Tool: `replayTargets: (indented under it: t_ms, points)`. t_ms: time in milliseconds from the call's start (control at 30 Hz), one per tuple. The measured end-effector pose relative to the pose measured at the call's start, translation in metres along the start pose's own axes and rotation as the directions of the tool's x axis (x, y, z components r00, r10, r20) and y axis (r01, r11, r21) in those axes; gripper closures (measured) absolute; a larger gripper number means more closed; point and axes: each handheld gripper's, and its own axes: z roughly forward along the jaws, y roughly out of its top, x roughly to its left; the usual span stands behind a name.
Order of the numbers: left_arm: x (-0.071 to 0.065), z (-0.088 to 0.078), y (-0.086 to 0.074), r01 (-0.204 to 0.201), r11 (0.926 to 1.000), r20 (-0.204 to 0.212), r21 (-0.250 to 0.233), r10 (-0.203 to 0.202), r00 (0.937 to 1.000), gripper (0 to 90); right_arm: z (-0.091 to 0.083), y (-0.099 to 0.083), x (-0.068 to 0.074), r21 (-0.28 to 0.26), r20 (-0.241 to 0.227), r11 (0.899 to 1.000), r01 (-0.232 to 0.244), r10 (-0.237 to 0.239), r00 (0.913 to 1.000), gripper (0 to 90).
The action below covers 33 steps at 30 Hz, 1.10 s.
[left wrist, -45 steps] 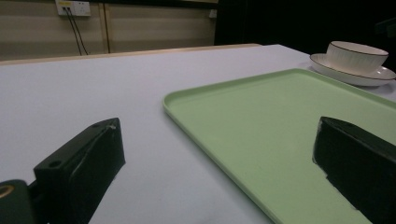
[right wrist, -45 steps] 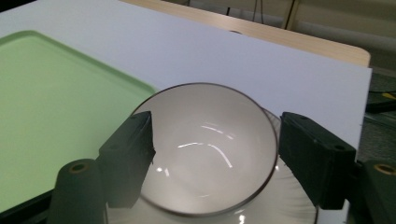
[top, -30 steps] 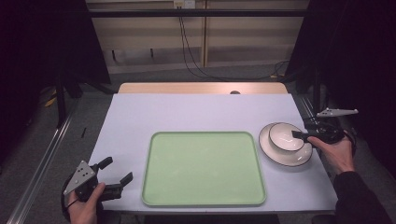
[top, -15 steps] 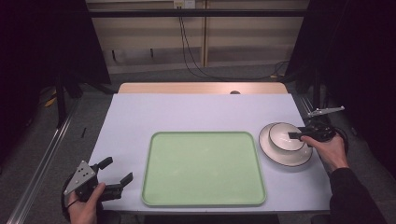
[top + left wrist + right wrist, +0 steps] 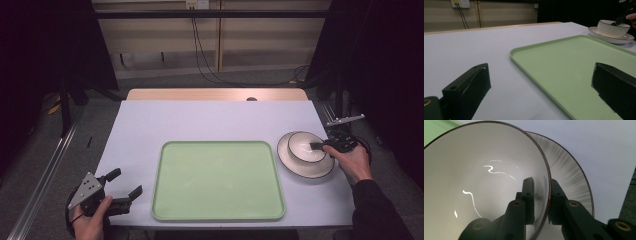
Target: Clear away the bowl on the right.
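- High view: the right tongs (image 5: 319, 146) sit at the right edge of the worktop (image 5: 210, 120), held by the person's right hand (image 5: 354, 162). Their jaws have just been closing, with the near rim of the bowl (image 5: 305, 146) between them.
- High view: the bowl stands on a plate (image 5: 300, 167) with a dark rim, just beside the right edge of the green tray (image 5: 218, 180), which lies in the middle of the worktop.
- High view: the left tongs (image 5: 126, 190) rest at the near left corner of the worktop in the left hand (image 5: 90, 222), jaws spread wide, nothing between them, apart from the tray's left edge.
- Left gripper view: the two black jaws stand far apart over the bare worktop (image 5: 474, 50) and the near corner of the tray (image 5: 574, 67). They touch nothing that can be seen. Far off at the upper right, the bowl (image 5: 611, 28) stands on the plate (image 5: 621, 38), with the other tongs at its rim.
- Right gripper view: the right tongs (image 5: 541, 195) are clamped on the wall of the bowl (image 5: 486, 177), one jaw inside against the white inner face, the other outside. The dark rim runs between them. The plate (image 5: 571, 175) lies beneath, on the white worktop (image 5: 604, 145).
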Motion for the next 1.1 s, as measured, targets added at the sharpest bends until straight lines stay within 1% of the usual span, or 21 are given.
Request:
replayTargets:
  t_ms: [33,67,100,133,167,200,233,267,333,367,400,467,567,600,667,767,800,867,967,1100]
  points:
    - [-0.0001,0.0000,0.0000,0.001,1.0000,-0.007,0.001,-0.001,1.0000,2.0,-0.0003,0.0003,0.0002,0.004,-0.001,1.000,-0.001,0.001,1.0000,79.3]
    - [0.0003,-0.0003,0.0000,-0.002,1.0000,-0.003,0.003,0.002,1.0000,1.9,-0.0005,0.0011,0.0003,0.013,0.008,1.000,0.002,-0.002,1.0000,79.6]
    - [0.0003,-0.0002,0.0000,0.000,1.0000,-0.002,0.001,0.000,1.0000,1.9,-0.0004,0.0016,0.0006,0.014,0.009,1.000,-0.004,0.004,0.9999,79.8]
    - [0.0001,-0.0003,0.0000,-0.001,1.0000,-0.008,0.004,0.001,1.0000,1.9,-0.0001,0.0021,-0.0003,0.012,-0.007,1.000,-0.008,0.008,0.9999,80.2]
    - [-0.0004,0.0003,-0.0001,0.008,1.0000,-0.008,-0.002,-0.008,0.9999,1.9,-0.0001,0.0024,-0.0005,0.017,-0.007,1.000,-0.011,0.011,0.9999,80.7]
    - [-0.0001,0.0001,-0.0001,0.003,1.0000,-0.008,0.002,-0.003,1.0000,1.9,-0.0001,0.0027,-0.0012,0.017,-0.010,1.000,-0.015,0.016,0.9998,81.1]
    - [0.0001,-0.0002,0.0000,-0.001,1.0000,-0.007,0.004,0.001,1.0000,1.9,0.0003,0.0029,-0.0025,0.012,-0.026,1.000,-0.013,0.014,0.9996,81.4]
    - [0.0004,-0.0002,0.0000,0.000,1.0000,-0.002,0.001,0.000,1.0000,1.9,0.0002,0.0033,-0.0026,0.020,-0.030,0.999,-0.030,0.030,0.9991,81.9]
    - [0.0001,-0.0001,-0.0002,0.003,1.0000,-0.009,0.004,-0.003,1.0000,1.9,0.0003,0.0037,-0.0023,0.025,-0.031,0.998,-0.055,0.056,0.9979,82.4]
    - [0.0000,-0.0002,-0.0003,0.005,1.0000,-0.010,0.004,-0.005,0.9999,1.9,0.0006,0.0041,-0.0034,0.028,-0.047,0.998,-0.062,0.063,0.9969,82.8]
    - [0.0001,-0.0005,-0.0003,0.004,1.0000,-0.012,0.005,-0.004,0.9999,1.9,0.0010,0.0041,-0.0043,0.022,-0.051,0.998,-0.060,0.061,0.9968,83.1]
    - [0.0001,-0.0005,-0.0005,0.007,1.0000,-0.013,0.002,-0.007,0.9999,1.9,0.0004,0.0048,-0.0043,0.035,-0.059,0.997,-0.071,0.073,0.9956,83.3]
    - [-0.0001,-0.0005,-0.0005,0.010,0.9999,-0.012,0.002,-0.010,0.9999,1.9,0.0003,0.0061,-0.0040,0.047,-0.050,0.997,-0.068,0.071,0.9962,83.4]
    - [0.0001,-0.0007,-0.0004,0.003,1.0000,-0.015,0.005,-0.003,0.9999,1.9,0.0004,0.0061,-0.0041,0.045,-0.051,0.996,-0.071,0.073,0.9960,83.5]
    - [-0.0001,-0.0005,-0.0005,0.007,1.0000,-0.014,0.005,-0.006,0.9999,1.9,0.0005,0.0060,-0.0043,0.043,-0.051,0.996,-0.073,0.075,0.9959,83.5]
    - [0.0003,-0.0008,-0.0007,0.008,1.0000,-0.016,0.003,-0.008,0.9998,1.9,0.0004,0.0058,-0.0049,0.041,-0.064,0.996,-0.077,0.080,0.9948,83.5]
    - [0.0004,-0.0009,-0.0007,0.009,0.9999,-0.015,0.006,-0.009,0.9998,1.9,0.0005,0.0060,-0.0044,0.042,-0.055,0.996,-0.076,0.078,0.9954,83.5]
    - [0.0006,-0.0008,-0.0006,0.009,0.9999,-0.017,0.006,-0.009,0.9998,1.9,-0.0002,0.0064,-0.0039,0.040,-0.056,0.996,-0.081,0.083,0.9950,83.6]
    - [0.0005,-0.0009,-0.0006,0.009,0.9999,-0.017,0.005,-0.009,0.9998,1.9,-0.0011,0.0072,-0.0028,0.042,-0.054,0.996,-0.073,0.075,0.9957,83.5]
    - [0.0005,-0.0009,-0.0006,0.009,1.0000,-0.017,0.003,-0.009,0.9998,1.9,-0.0017,0.0065,-0.0031,0.035,-0.056,0.996,-0.086,0.087,0.9946,83.5]
